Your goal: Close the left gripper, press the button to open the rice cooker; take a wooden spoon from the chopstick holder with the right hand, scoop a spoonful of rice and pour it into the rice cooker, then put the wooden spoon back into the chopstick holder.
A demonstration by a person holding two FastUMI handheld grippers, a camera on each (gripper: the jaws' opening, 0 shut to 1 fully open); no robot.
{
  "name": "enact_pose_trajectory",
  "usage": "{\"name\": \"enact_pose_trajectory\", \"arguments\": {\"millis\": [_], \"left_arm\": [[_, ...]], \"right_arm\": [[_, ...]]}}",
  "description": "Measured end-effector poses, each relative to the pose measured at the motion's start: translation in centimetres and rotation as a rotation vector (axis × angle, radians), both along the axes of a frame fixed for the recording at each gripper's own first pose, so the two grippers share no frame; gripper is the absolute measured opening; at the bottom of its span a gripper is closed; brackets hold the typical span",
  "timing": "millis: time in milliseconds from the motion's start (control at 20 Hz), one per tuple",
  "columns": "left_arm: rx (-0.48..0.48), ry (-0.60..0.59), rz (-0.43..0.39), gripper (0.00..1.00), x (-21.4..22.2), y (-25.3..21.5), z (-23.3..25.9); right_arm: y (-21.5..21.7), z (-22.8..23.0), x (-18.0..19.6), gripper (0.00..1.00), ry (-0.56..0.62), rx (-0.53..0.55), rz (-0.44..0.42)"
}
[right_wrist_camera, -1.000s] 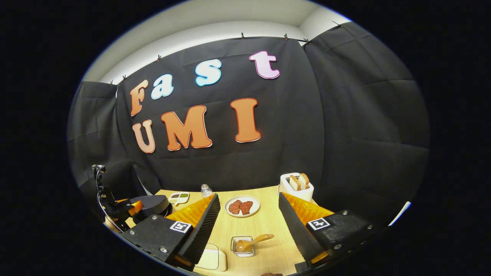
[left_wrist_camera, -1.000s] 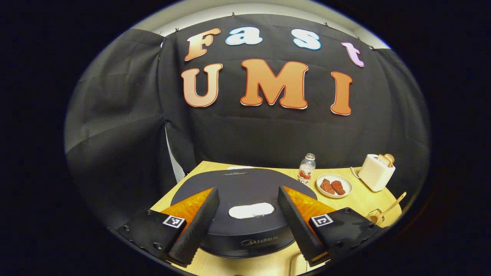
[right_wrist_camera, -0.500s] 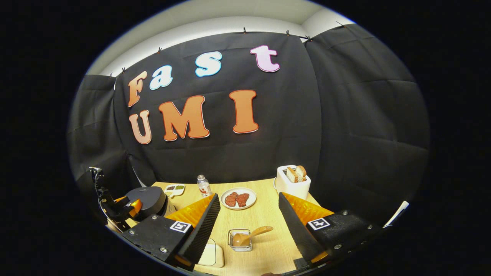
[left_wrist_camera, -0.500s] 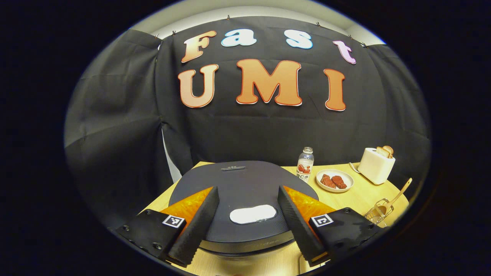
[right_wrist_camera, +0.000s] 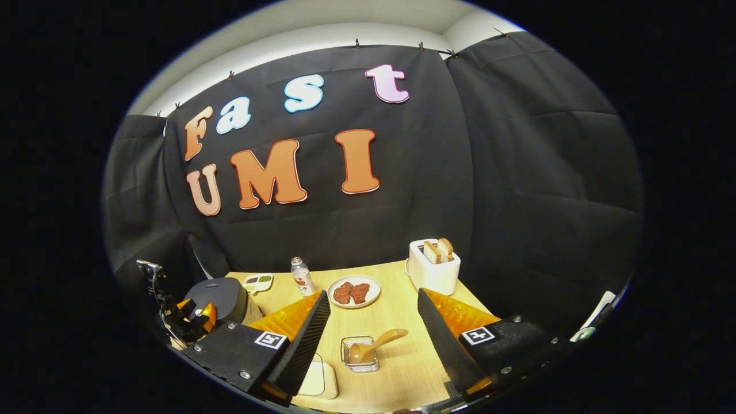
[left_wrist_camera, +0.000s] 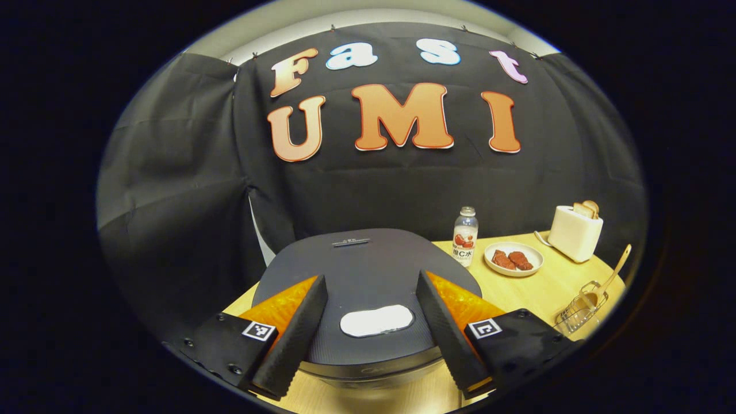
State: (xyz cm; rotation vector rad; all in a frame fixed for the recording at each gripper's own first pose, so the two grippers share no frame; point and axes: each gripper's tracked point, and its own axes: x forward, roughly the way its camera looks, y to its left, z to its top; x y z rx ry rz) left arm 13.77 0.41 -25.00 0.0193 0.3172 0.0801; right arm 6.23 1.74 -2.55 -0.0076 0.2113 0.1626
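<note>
The dark rice cooker (left_wrist_camera: 368,270) sits close below my left gripper (left_wrist_camera: 371,278). That gripper is open, its fingers straddling the lid's white oval button (left_wrist_camera: 376,320). The cooker lid is down. In the right gripper view the cooker (right_wrist_camera: 221,296) stands at the far left with the left gripper (right_wrist_camera: 192,313) in front of it. A wooden spoon (right_wrist_camera: 376,345) leans in a wire chopstick holder (right_wrist_camera: 359,361) between the fingers of my open right gripper (right_wrist_camera: 372,293), a short way ahead. A cream lidded box (right_wrist_camera: 315,379) lies partly behind its left finger. The spoon (left_wrist_camera: 609,276) and holder (left_wrist_camera: 578,305) also appear at the right of the left gripper view.
On the wooden table (right_wrist_camera: 402,322) stand a small bottle (right_wrist_camera: 300,276), a plate of meat (right_wrist_camera: 353,291), a white toaster with bread (right_wrist_camera: 432,267) and a small two-part dish (right_wrist_camera: 257,282). Black cloth walls close the back and sides.
The left gripper has sunk and moved in over the cooker lid, so the cooker's front has dropped from sight. The right gripper's view has drawn back slightly. Both grippers stay open.
</note>
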Motion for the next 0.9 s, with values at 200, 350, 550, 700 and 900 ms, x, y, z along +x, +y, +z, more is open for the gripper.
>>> {"name": "enact_pose_trajectory", "arguments": {"millis": [200, 350, 550, 700, 900], "left_arm": [[-0.032, 0.057, -0.046, 0.99, -0.5, 0.0, 1.0], [-0.114, 0.116, -0.068, 1.00, -1.0, -0.4, 4.0], [-0.106, -0.028, -0.057, 1.00, -1.6, 1.8, 15.4], [-0.066, -0.125, -0.038, 0.99, -3.5, 4.6, 24.2], [-0.059, -0.173, -0.023, 0.99, -6.6, 6.7, 31.7]], "right_arm": [[-0.6, 0.5, -0.4, 0.95, -0.014, 0.003, -0.009], [-0.5, 1.4, -0.5, 0.95, -0.034, 0.011, -0.008], [-0.2, 3.1, 0.1, 0.94, -0.073, 0.021, -0.005], [0.0, 4.5, 0.5, 0.95, -0.101, 0.025, 0.000], [-0.3, 6.5, 1.1, 0.95, -0.129, 0.001, -0.004]]}}
